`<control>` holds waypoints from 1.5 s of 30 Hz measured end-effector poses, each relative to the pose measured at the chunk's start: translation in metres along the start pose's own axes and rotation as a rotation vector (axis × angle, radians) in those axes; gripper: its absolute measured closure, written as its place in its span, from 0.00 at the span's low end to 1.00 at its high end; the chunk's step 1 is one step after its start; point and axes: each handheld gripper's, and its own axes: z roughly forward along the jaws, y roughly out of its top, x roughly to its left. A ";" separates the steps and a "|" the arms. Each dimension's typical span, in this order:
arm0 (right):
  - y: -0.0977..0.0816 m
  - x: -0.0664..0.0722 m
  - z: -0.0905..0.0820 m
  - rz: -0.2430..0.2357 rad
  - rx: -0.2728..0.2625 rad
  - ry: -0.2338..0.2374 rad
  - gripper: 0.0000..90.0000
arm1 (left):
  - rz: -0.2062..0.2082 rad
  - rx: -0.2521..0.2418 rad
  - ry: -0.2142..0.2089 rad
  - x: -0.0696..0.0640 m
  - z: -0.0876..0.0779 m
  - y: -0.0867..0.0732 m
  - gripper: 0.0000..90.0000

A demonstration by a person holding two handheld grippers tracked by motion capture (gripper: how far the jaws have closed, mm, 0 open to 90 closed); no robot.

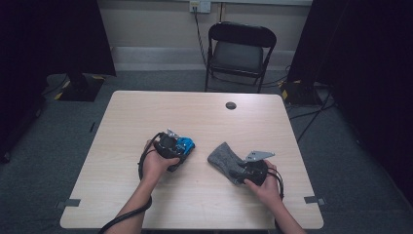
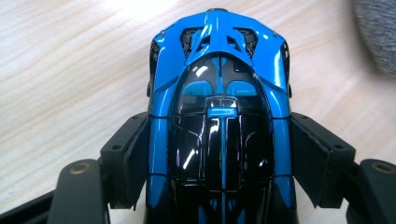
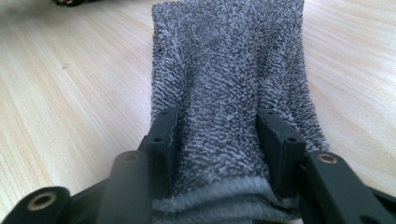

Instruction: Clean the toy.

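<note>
Blue toy car point(image 2: 219, 116) sits lower centre between the left claw point(image 2: 219, 163) pads, clamped at its sides; glossy body could squirt out if squeezed unevenly; right claw point(image 3: 217, 154) clamps the grey sock point(image 3: 229, 70) on the table point(image 1: 204, 112), mid-right in the high view.

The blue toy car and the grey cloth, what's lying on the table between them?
Nothing: in the high view, only bare tabletop separates the blue toy car in the left gripper from the grey cloth in the right gripper.
</note>
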 end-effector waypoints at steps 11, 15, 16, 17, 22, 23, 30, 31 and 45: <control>0.004 0.005 0.001 0.024 0.023 -0.024 0.76 | 0.024 -0.014 -0.042 -0.004 -0.011 0.002 0.31; 0.005 0.006 0.001 0.055 0.029 -0.030 0.82 | 0.056 -0.024 -0.050 -0.007 -0.019 0.003 0.31; 0.005 0.006 0.001 0.065 0.030 -0.031 0.83 | 0.059 -0.032 -0.057 -0.007 -0.021 0.003 0.31; 0.006 0.006 0.001 0.075 0.031 -0.032 0.84 | 0.067 -0.042 -0.065 -0.010 -0.024 0.003 0.31; 0.014 0.004 0.002 0.135 0.040 -0.038 0.86 | 0.104 -0.056 -0.094 -0.018 -0.031 0.005 0.31; 0.017 0.003 0.002 0.143 0.038 -0.041 0.86 | 0.106 -0.059 -0.101 -0.020 -0.032 0.004 0.31; 0.068 -0.009 -0.004 0.131 -0.009 -0.066 0.86 | 0.135 -0.067 -0.143 -0.029 -0.037 -0.001 0.31; 0.075 -0.009 -0.004 0.130 -0.013 -0.063 0.86 | 0.143 -0.070 -0.140 -0.030 -0.037 -0.001 0.31; 0.111 0.020 0.029 -0.014 0.035 0.049 0.86 | 0.183 -0.056 -0.156 -0.038 -0.039 -0.005 0.31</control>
